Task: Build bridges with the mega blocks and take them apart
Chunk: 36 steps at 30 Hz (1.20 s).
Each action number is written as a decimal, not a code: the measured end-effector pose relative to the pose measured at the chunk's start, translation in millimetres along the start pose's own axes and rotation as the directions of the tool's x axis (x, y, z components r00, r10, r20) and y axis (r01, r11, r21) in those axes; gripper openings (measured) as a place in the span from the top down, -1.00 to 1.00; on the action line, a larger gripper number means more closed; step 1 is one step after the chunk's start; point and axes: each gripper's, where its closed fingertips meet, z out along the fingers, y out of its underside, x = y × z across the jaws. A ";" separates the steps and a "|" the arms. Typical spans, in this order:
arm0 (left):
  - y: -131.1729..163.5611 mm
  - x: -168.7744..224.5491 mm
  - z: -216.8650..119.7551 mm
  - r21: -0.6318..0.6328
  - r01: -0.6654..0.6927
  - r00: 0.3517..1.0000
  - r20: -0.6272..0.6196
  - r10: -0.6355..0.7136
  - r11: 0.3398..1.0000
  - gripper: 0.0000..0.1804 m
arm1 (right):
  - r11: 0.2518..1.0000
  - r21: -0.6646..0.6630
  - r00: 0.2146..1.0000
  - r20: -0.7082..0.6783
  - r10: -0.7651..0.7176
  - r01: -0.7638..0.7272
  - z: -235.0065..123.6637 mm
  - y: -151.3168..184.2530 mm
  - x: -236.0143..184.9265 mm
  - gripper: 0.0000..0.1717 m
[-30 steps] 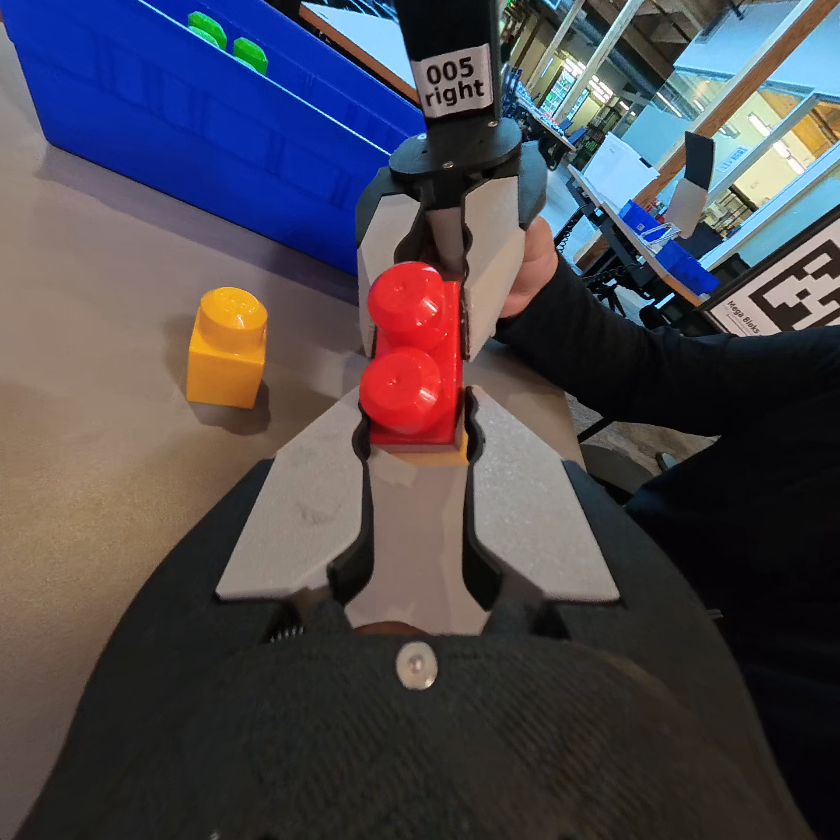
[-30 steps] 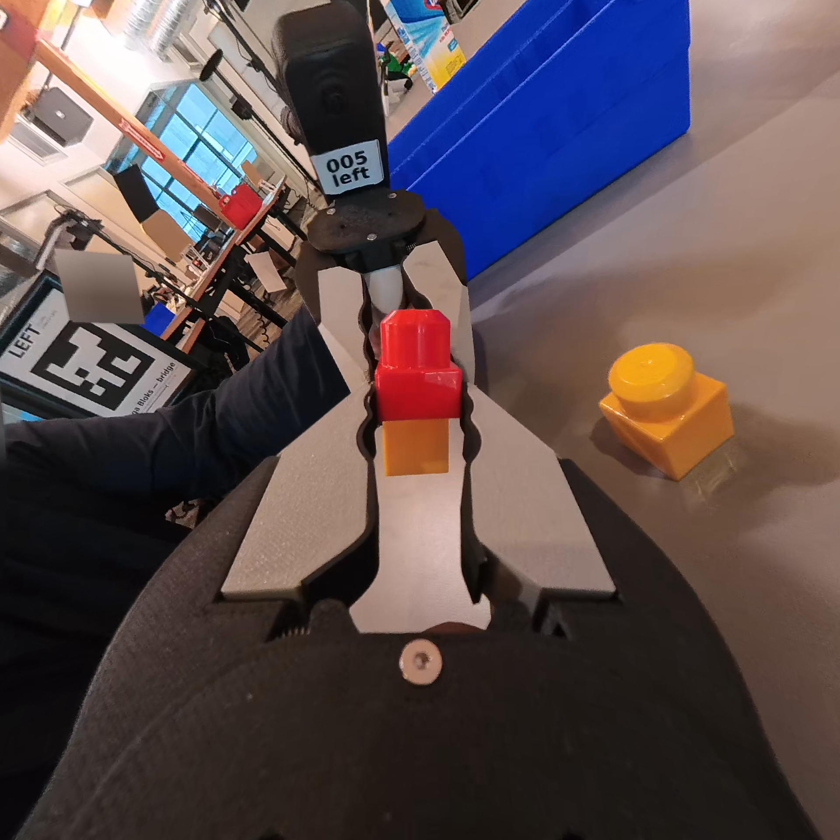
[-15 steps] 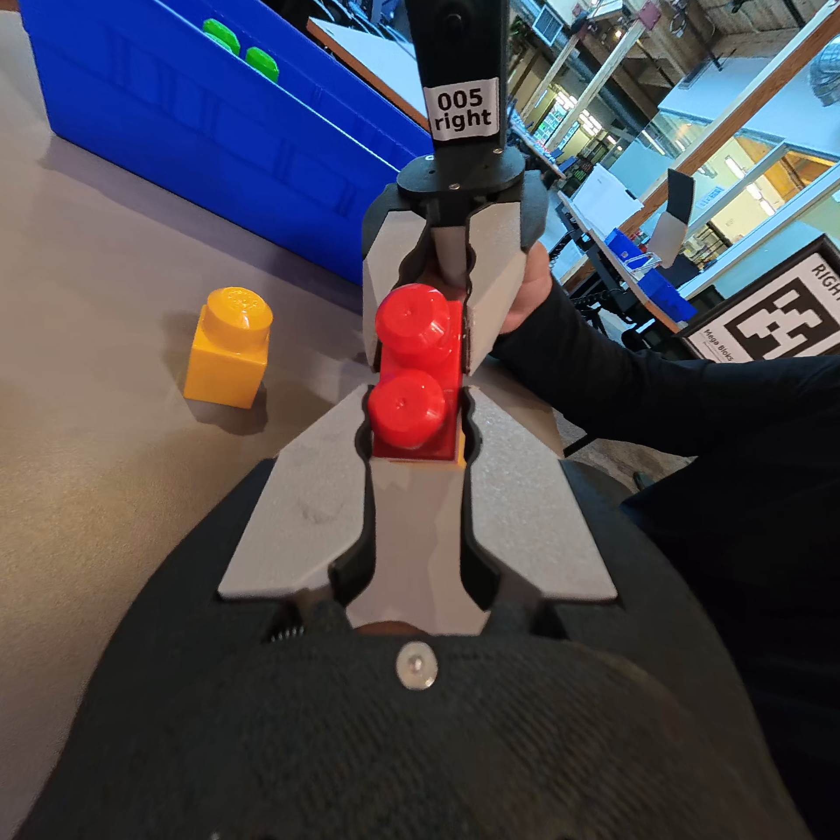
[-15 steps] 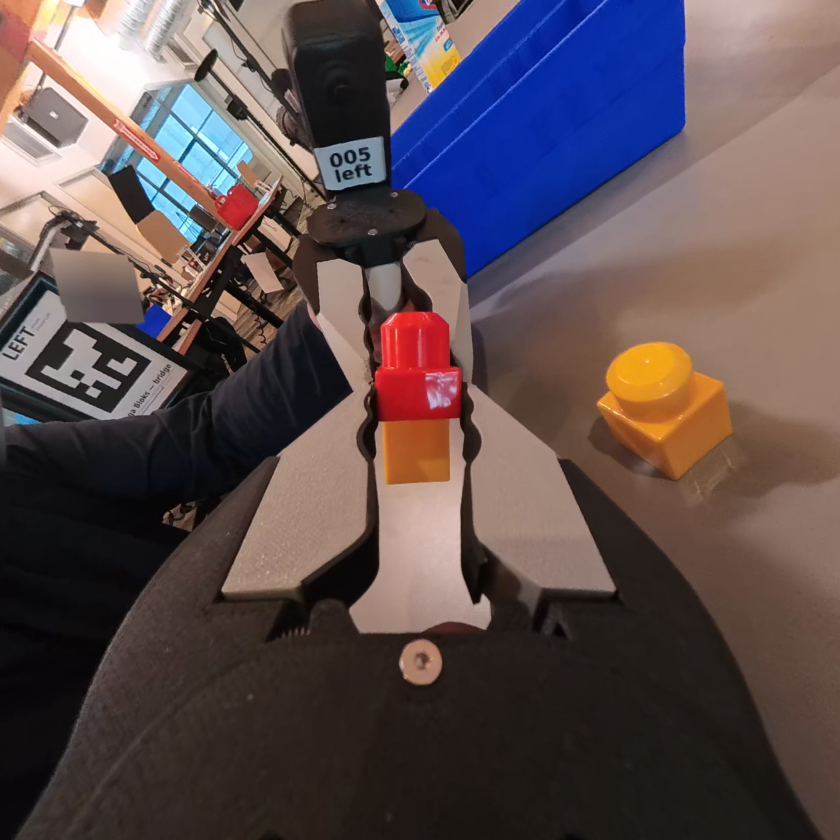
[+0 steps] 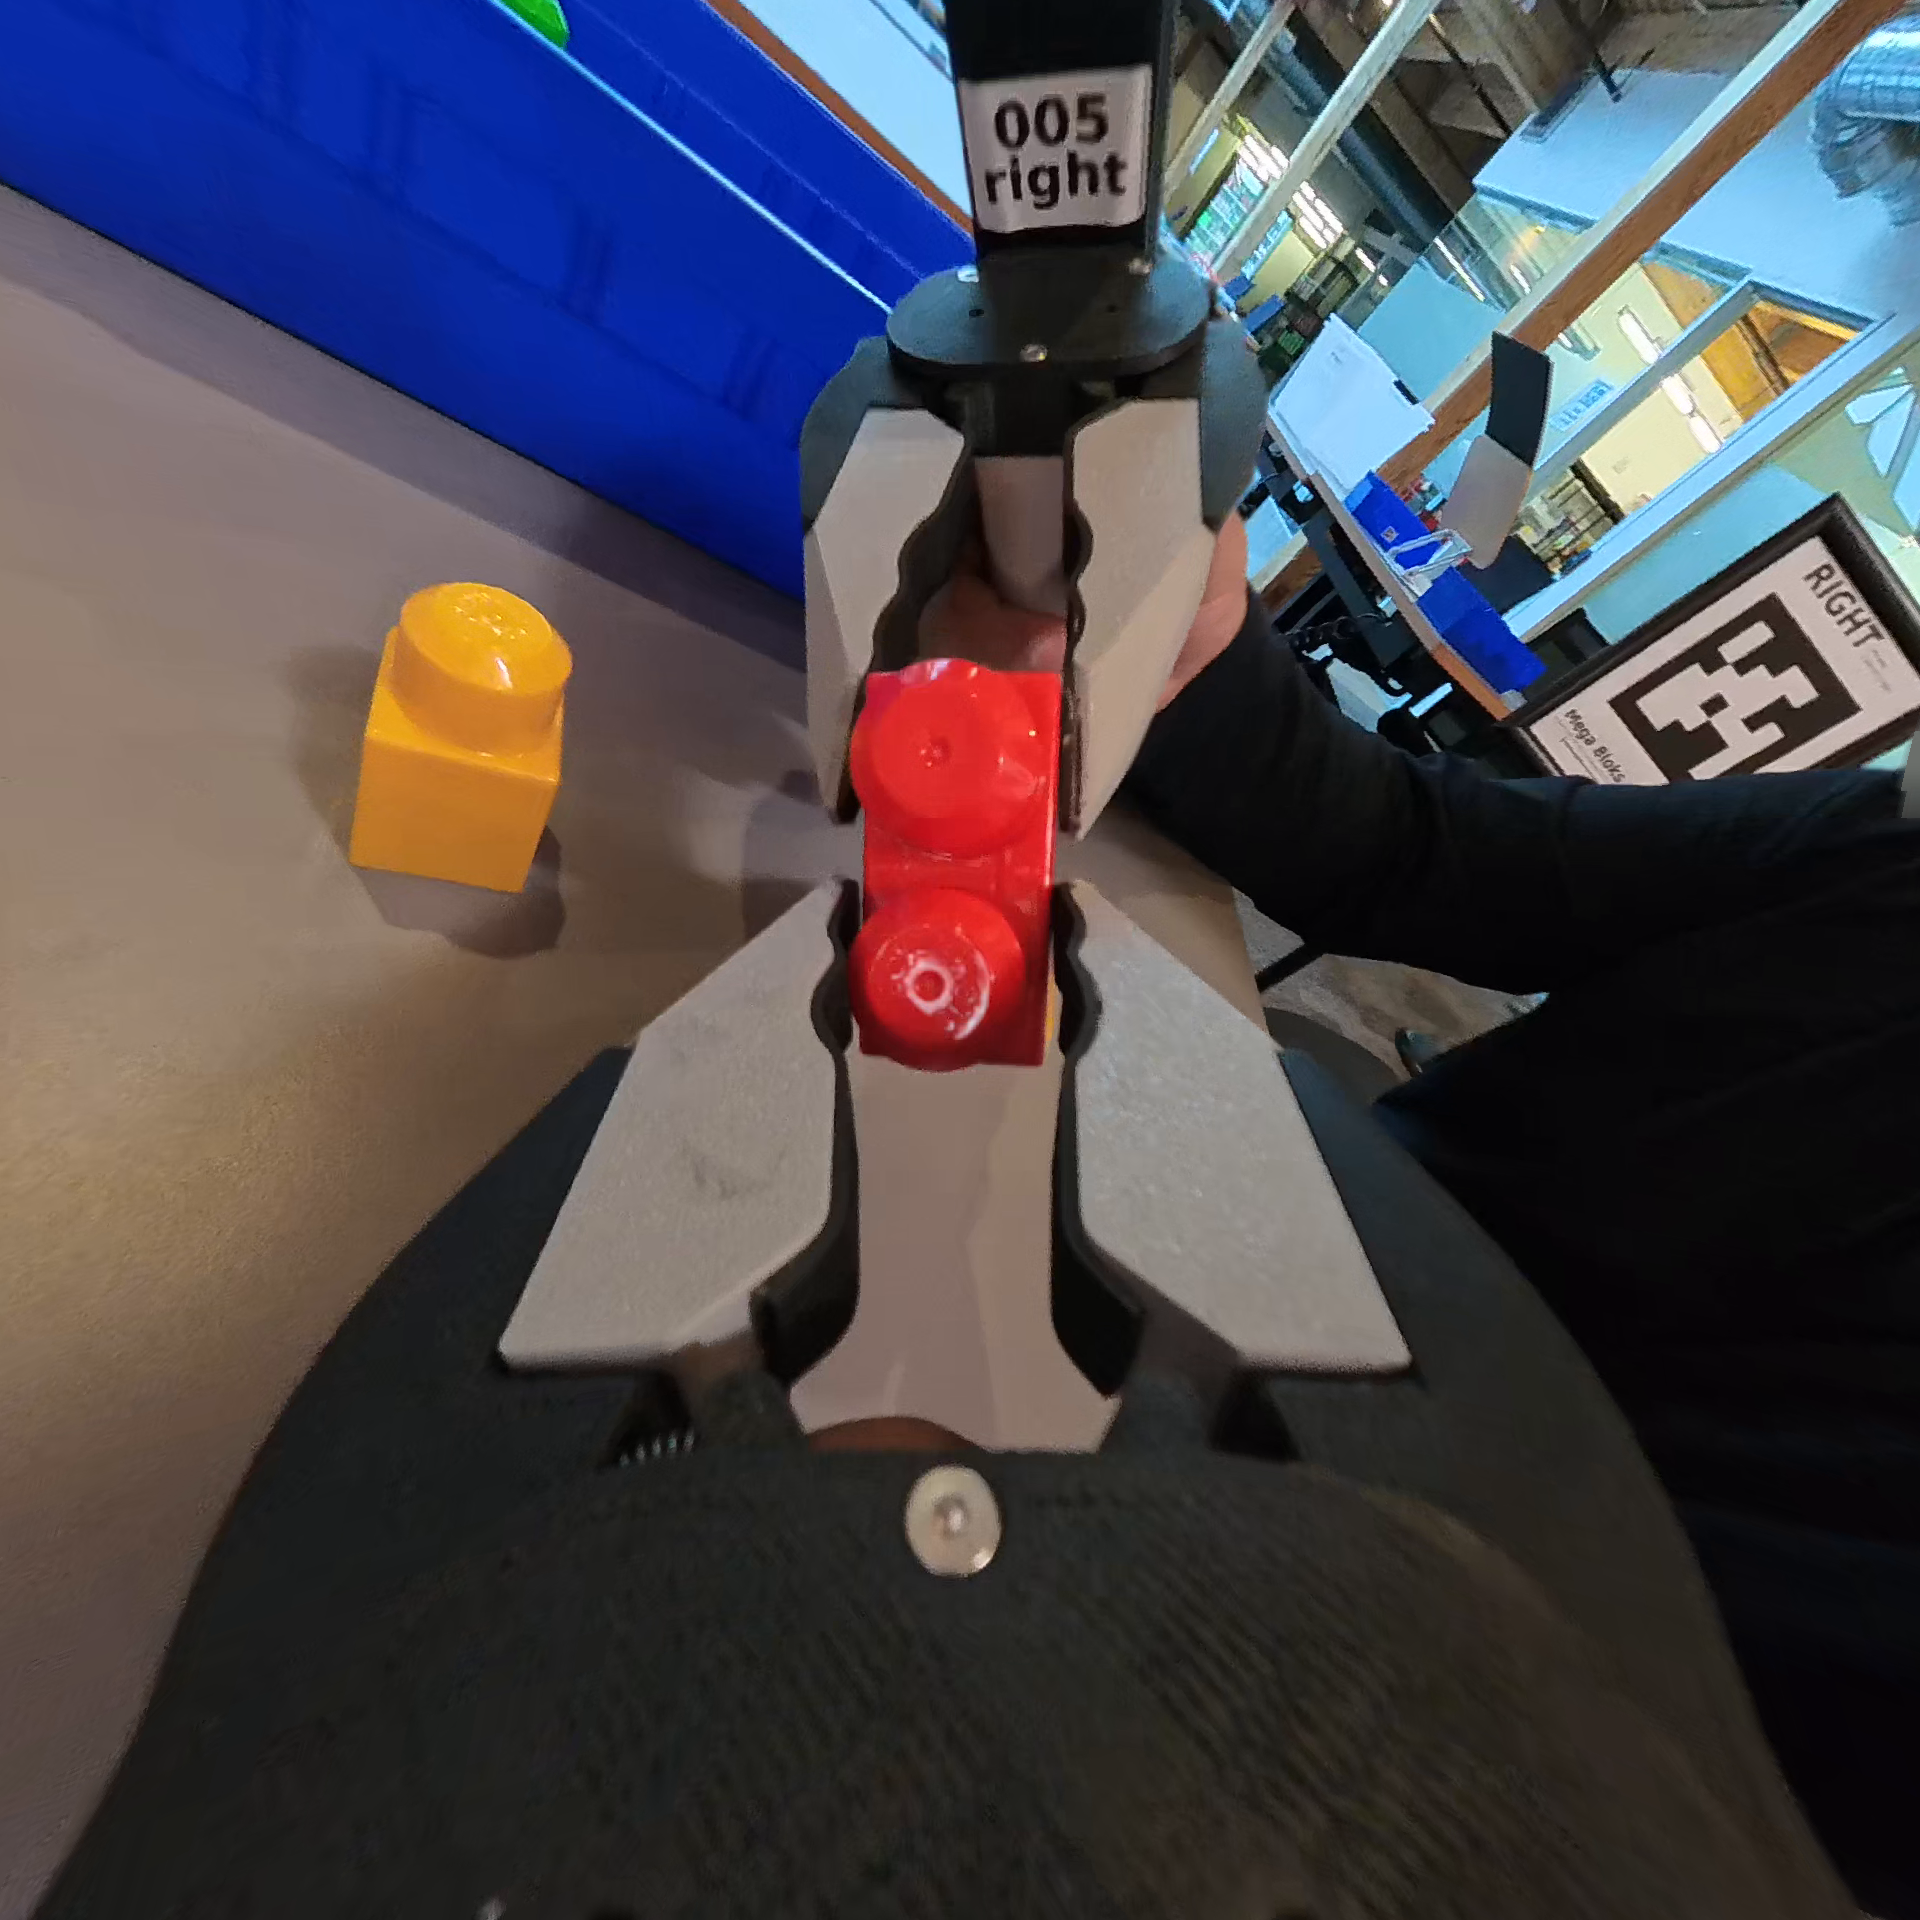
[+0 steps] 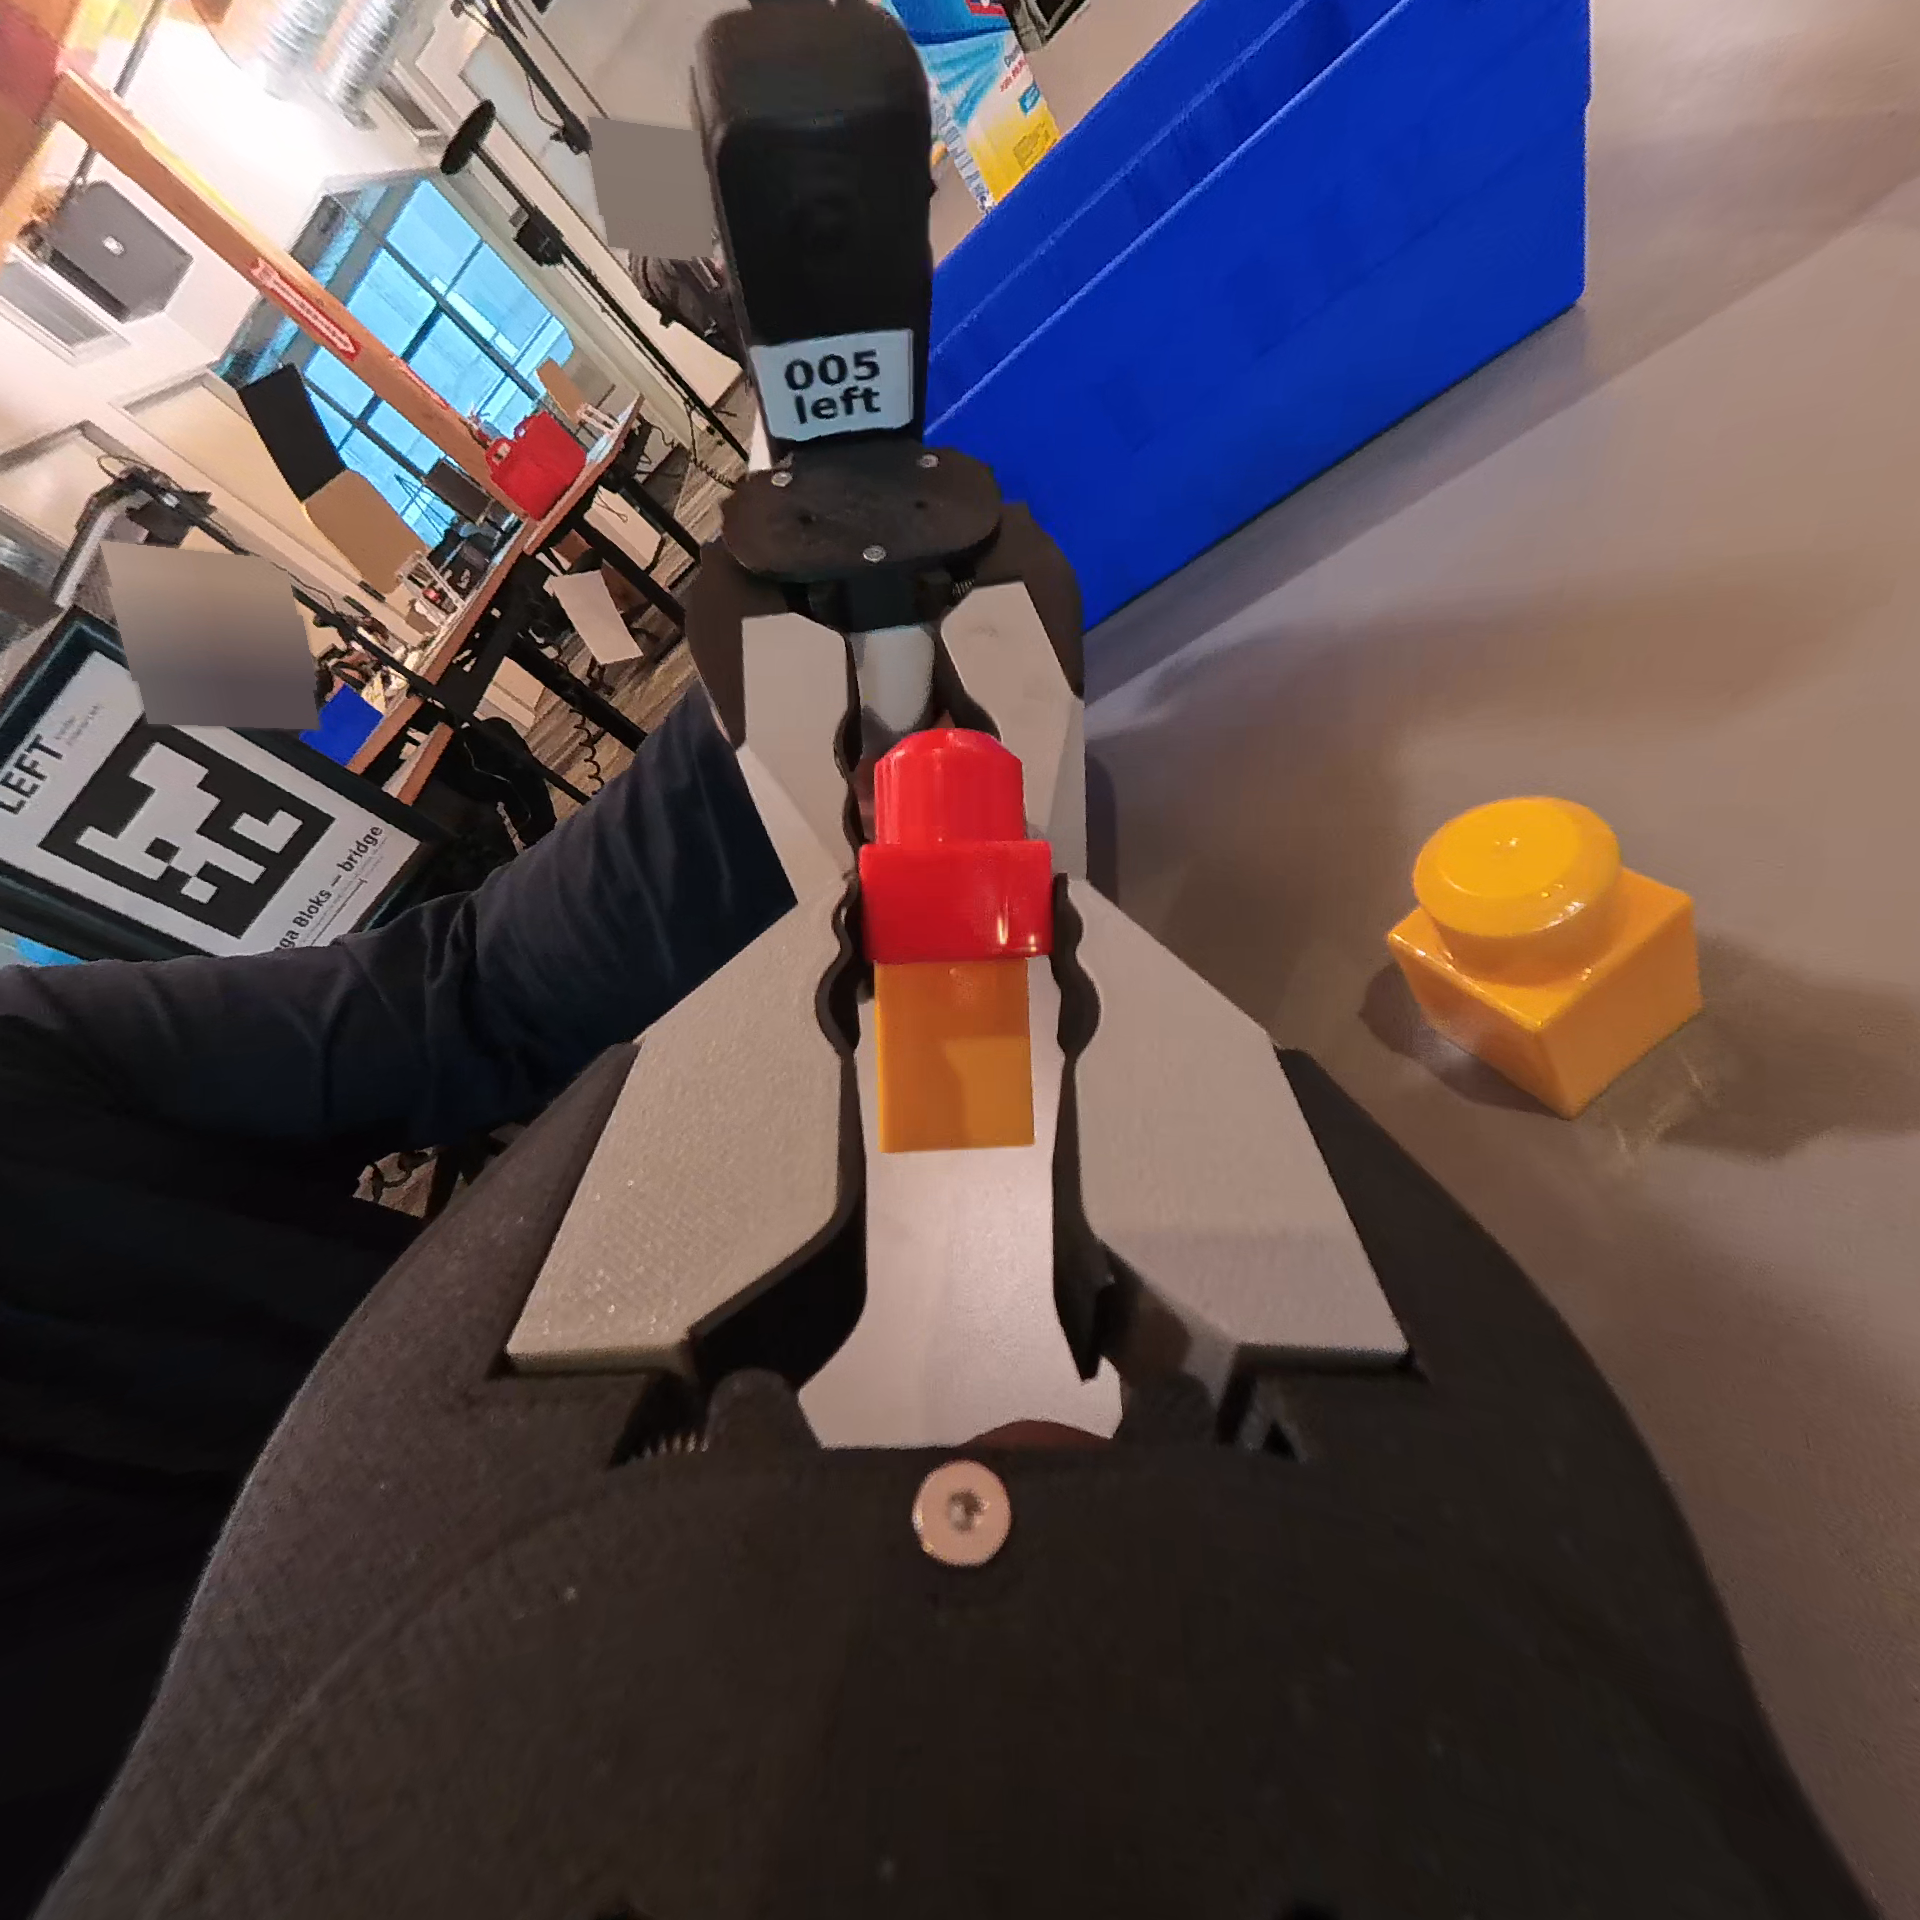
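Red block (image 5: 951,873) lengthwise between grippers, studs up

In the left wrist view, the grey table (image 5: 156,1091) is bare at the lower left, so there is room to pass there. A lone yellow block (image 5: 457,748) stands at middle left. The big blue bin (image 5: 416,260) walls off the upper left. A dark sleeve (image 5: 1507,883) fills the right side. In the right wrist view, the table is bare at far right.
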 end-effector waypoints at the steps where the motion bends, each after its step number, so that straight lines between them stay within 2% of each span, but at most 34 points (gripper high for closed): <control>1: 3.0 1.3 1.5 -0.015 -0.002 1.000 -0.010 0.002 1.000 0.61 | 1.000 0.003 1.000 0.003 -0.001 0.001 -0.4 -0.7 -0.7 0.62; 18: 13.9 3.5 11.3 -0.088 -0.080 0.997 0.010 0.081 0.993 0.62 | 0.999 0.000 0.999 0.004 -0.041 0.041 6.6 0.3 -4.6 0.62; 24: 4.8 5.0 3.6 -0.053 -0.127 0.991 0.037 0.129 0.990 0.62 | 0.995 0.084 0.998 0.036 -0.051 0.048 -1.0 -14.3 -10.5 0.62; 27: -1.8 2.0 -5.1 -0.014 -0.113 0.992 0.050 0.113 0.994 0.62 | 0.980 0.183 0.996 0.028 -0.090 0.083 -15.0 -31.5 -14.7 0.51; 29: -6.8 -1.2 -10.8 0.013 -0.108 0.992 0.067 0.107 0.994 0.62 | 0.970 0.220 0.995 -0.033 -0.095 0.100 -22.4 -38.3 -7.3 0.48; 31: -12.9 -0.4 -17.4 0.044 -0.123 0.990 0.076 0.119 0.992 0.62 | 0.968 0.209 0.981 -0.166 -0.104 0.138 -25.0 -37.9 11.6 0.42; 34: -20.5 6.0 -28.8 0.081 -0.151 0.987 0.071 0.145 0.985 0.62 | 0.977 0.101 0.923 -0.359 -0.141 0.188 -21.2 -25.3 38.6 0.39; 36: -23.2 10.4 -34.0 0.096 -0.165 0.985 0.064 0.159 0.982 0.62 | 0.979 0.028 0.848 -0.506 -0.159 0.200 -23.2 -16.4 59.3 0.39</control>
